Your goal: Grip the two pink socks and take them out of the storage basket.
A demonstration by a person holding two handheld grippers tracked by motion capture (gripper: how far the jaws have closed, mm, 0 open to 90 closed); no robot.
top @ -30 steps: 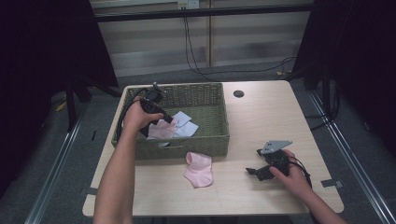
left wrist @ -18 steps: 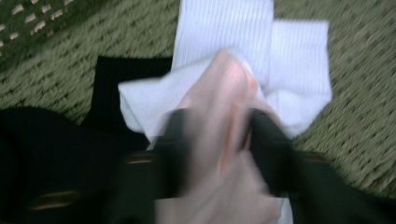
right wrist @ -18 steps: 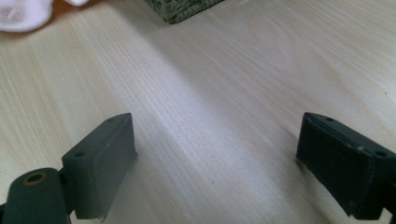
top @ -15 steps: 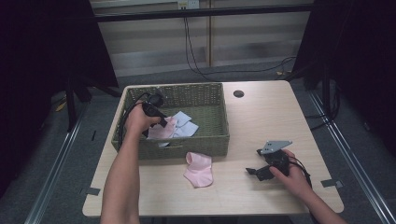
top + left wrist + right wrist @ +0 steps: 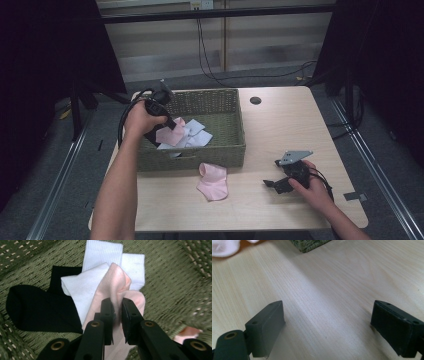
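Note:
Inside the green woven basket (image 5: 210,92), my left gripper (image 5: 172,125) is shut on a pink sock (image 5: 167,135). In the left gripper view its jaws (image 5: 117,302) have just closed and now pinch a fold of that pink sock (image 5: 117,282), held a little above the basket floor. White socks (image 5: 100,255) and a black sock (image 5: 32,307) lie under it. A second pink sock (image 5: 212,180) lies on the table in front of the basket. My right gripper (image 5: 267,184) rests on the table at the right, open (image 5: 327,322), with nothing between its jaws.
The light wooden table (image 5: 280,130) has a small dark round hole (image 5: 255,100) near its far edge. In the right gripper view, the basket's corner (image 5: 309,245) and the loose pink sock (image 5: 223,246) show at the top. Dark floor and cables lie beyond the table.
My left gripper's jaws closed on the pink sock in the basket, and the left hand then rose with it. The right hand has stayed where it was.

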